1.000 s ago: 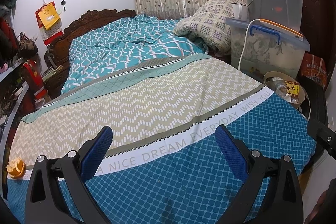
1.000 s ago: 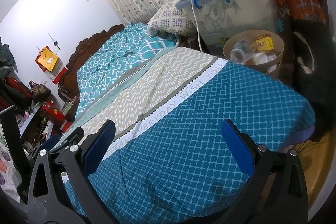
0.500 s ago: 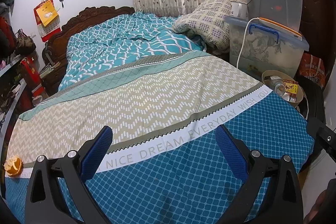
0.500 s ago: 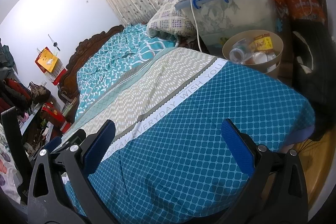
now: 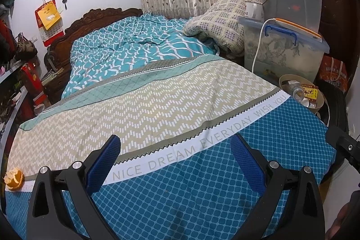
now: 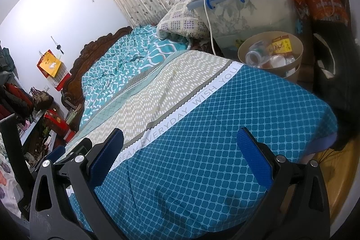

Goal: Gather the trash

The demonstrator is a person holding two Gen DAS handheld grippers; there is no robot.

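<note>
Both hand-held grippers gape; orange peel (image 5: pixel 14 179) (probably) on bedspread (image 5: pixel 180 183).

My left view cuts the orange peel (image 5: pixel 14 179) at the frame's left edge. The bed's near right corner hides the near rim of the trash bin (image 6: pixel 292 73); the label on the yellow box (image 6: pixel 280 45) inside is too small to read. My right view hides "NICE" on the bedspread (image 6: pixel 202 150) behind my finger.
</note>
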